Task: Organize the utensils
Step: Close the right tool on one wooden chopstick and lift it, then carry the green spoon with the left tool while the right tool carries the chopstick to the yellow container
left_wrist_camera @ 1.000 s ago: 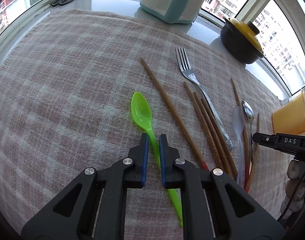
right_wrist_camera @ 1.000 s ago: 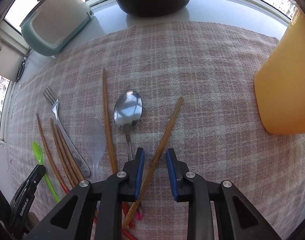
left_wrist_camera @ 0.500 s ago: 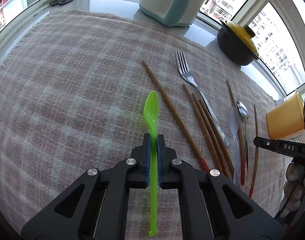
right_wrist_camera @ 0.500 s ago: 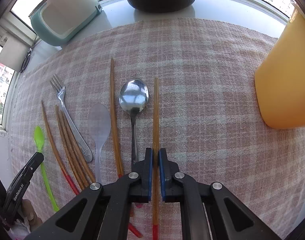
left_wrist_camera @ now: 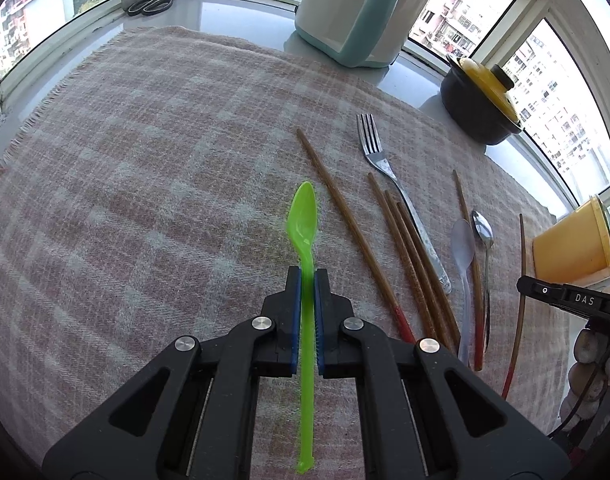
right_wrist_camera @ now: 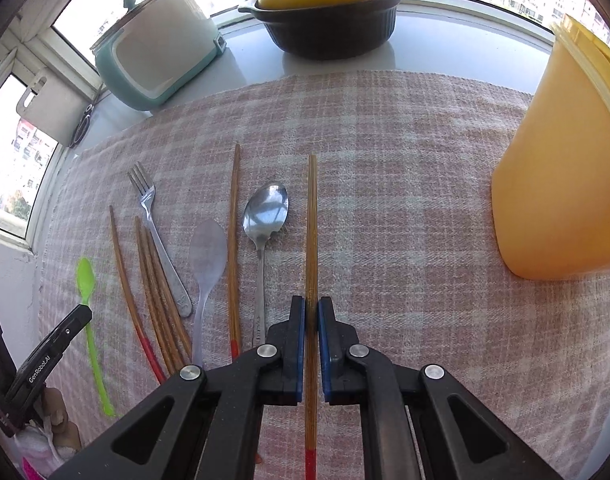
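Since 1 s ago both tongs have gone from open to clenched: the left tongs [left_wrist_camera: 307, 276] now grip the green spoon [left_wrist_camera: 303, 220] by its handle, which has swung from slanted to straight along the fingers, and the right tongs [right_wrist_camera: 311, 304] now pinch a wooden chopstick [right_wrist_camera: 312, 216] that lay diagonal before and now runs straight ahead

Green spoon: bowl fwd of the fingertips, handle end trailing back between the tong arms, over the plaid cloth [left_wrist_camera: 145, 200] on the bench. Whether it's lifted or touching the cloth, can't tell

Chopstick in right tongs: red tip toward the camera, plain end pointing away, just right of the metal spoon [right_wrist_camera: 265, 212]

Rest of the utensils lie on the cloth between the two tongs, seen from the right wrist: clear plastic spoon [right_wrist_camera: 207, 252], single chopstick [right_wrist_camera: 233, 240] between the clear & metal spoons, fork [right_wrist_camera: 155, 232], a bundle of three chopsticks [right_wrist_camera: 157, 292] beside the fork's handle, one more chopstick [right_wrist_camera: 125, 280] left of those

Orange container [right_wrist_camera: 561, 184] stands on the cloth at the right. Behind the cloth: black pot w/ yellow lid [right_wrist_camera: 325, 12] and a teal-white cooker [right_wrist_camera: 157, 52]
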Available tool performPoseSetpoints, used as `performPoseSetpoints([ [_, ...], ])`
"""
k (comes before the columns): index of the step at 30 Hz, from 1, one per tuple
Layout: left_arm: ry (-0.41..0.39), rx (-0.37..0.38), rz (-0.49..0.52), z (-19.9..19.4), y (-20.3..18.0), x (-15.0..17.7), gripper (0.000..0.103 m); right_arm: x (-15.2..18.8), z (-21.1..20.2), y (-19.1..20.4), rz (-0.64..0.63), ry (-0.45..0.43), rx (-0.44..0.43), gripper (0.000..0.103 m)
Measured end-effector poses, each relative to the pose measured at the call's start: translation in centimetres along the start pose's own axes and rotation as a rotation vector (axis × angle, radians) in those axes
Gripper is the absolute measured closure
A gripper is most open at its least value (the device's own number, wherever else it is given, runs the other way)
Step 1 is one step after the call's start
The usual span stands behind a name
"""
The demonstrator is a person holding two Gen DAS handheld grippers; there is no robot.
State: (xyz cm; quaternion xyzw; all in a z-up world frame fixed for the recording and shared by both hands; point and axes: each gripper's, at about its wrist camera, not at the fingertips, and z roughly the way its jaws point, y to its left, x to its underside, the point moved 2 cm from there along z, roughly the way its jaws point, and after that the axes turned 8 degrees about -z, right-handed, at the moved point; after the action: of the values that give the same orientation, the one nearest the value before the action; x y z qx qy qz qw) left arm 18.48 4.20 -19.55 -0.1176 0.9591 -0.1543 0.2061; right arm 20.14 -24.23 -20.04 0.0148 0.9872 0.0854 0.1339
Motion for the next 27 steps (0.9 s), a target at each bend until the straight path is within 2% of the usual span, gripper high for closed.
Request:
performPoseSetpoints([
  [5,-0.031,0.029,-0.017,-1.9,-0.9,0.2,0.1,0.7,-1.3,-0.9,-0.004,-0.011,-0.046,0.099],
  [10,-0.079,0.106,-0.018,-5.2,-3.4,0.1,0.1,1.3,-5.8,-0.6,-0.06,-0.101,-0.086,0.099],
  [15,-0.137,0.193,0.008,-8.4,-7.6,0.0,0.1,1.9,-11.3,-1.3,-0.109,-0.216,-0.091,0.099],
  [19,-0.17,0.277,0.016,-10.3,-11.5,-0.4,0.1,2.1,-15.7,-3.3,-0.101,-0.298,-0.102,0.099],
  [27,-0.227,0.397,0.051,-11.6,-20.0,-0.8,0.1,1.5,-22.5,-7.6,-0.106,-0.422,-0.084,0.099],
])
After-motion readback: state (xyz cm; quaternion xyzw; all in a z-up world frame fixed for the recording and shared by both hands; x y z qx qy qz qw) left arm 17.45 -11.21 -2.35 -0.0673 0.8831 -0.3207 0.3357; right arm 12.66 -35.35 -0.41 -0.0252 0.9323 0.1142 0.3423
